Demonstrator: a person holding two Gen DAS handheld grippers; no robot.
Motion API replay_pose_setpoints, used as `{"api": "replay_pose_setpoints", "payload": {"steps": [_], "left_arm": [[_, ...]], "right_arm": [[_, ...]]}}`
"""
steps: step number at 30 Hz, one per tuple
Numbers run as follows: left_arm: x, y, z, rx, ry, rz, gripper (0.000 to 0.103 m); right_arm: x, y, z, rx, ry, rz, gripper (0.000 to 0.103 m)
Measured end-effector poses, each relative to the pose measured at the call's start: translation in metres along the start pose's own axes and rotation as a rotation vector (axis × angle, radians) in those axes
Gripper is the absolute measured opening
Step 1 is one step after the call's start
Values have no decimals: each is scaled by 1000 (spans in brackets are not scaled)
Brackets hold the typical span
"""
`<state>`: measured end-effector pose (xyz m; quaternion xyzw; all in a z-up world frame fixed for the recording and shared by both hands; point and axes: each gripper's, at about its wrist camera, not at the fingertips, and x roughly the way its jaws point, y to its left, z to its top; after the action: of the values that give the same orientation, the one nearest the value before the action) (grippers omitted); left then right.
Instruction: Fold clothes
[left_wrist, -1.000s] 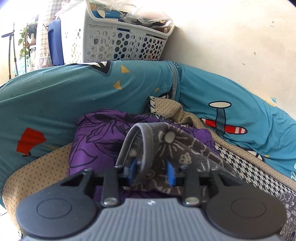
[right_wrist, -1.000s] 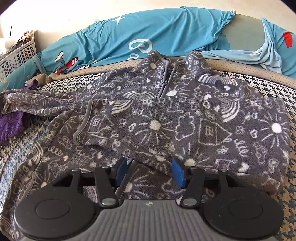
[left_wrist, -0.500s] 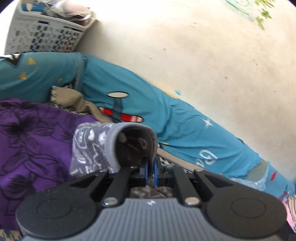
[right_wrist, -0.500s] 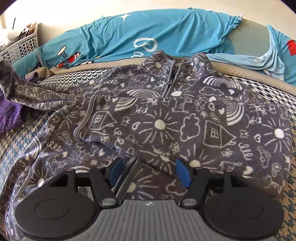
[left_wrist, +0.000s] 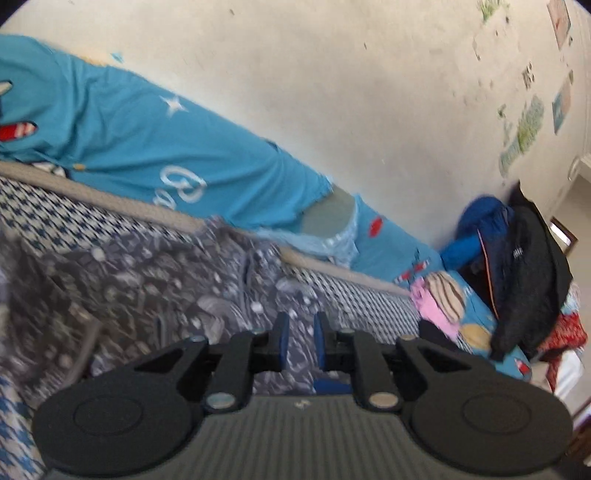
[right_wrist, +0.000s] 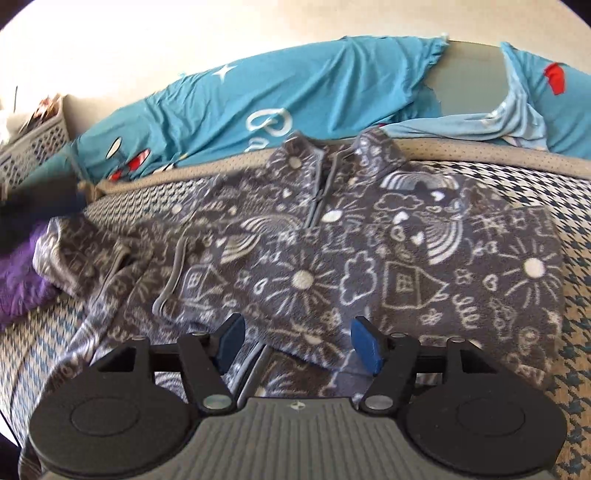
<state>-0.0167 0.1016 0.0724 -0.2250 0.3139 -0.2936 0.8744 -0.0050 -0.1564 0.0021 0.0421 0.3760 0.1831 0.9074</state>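
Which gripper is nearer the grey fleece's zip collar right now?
Hard to call. The left gripper hovers beside the grey patterned fleece's collar; the right gripper sits at the hem, collar opposite.

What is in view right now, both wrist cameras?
fleece jacket: one, grey with white doodles, spread on the bed
bed cover: one, houndstooth, under the jacket
sheet: one, teal, bunched along the wall
purple garment: one, at the jacket's left
laundry basket: one, white, far left
clothes pile: dark and blue, far right
left hand-held gripper: slightly open, empty
right hand-held gripper: open, over the hem
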Motion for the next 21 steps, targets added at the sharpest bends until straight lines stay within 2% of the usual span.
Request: {"api": "replay_pose_setpoints", "payload": {"steps": [2, 3, 6, 7, 11, 15, 17, 21], "left_arm": [[11, -12, -11, 64, 65, 0, 30], [13, -16, -17, 86, 79, -5, 34], [6, -12, -22, 63, 62, -24, 46], [1, -6, -19, 41, 40, -3, 51], [-22, 25, -1, -22, -70, 192, 54], [-53, 52, 10, -63, -178, 408, 60], [-71, 65, 15, -92, -231, 446, 67], [-102, 85, 22, -103, -307, 578, 73]], "right_arm": [[-2, -7, 2, 34, -6, 8, 63], [-3, -10, 3, 52, -8, 14, 63], [-6, -15, 5, 102, -20, 52, 63], [-6, -16, 6, 115, -25, 69, 63], [-8, -10, 6, 117, -25, 137, 63], [-6, 10, 4, 67, -14, 195, 63], [-4, 17, 3, 67, -5, 219, 63], [3, 27, -1, 134, 15, 320, 63]]}}
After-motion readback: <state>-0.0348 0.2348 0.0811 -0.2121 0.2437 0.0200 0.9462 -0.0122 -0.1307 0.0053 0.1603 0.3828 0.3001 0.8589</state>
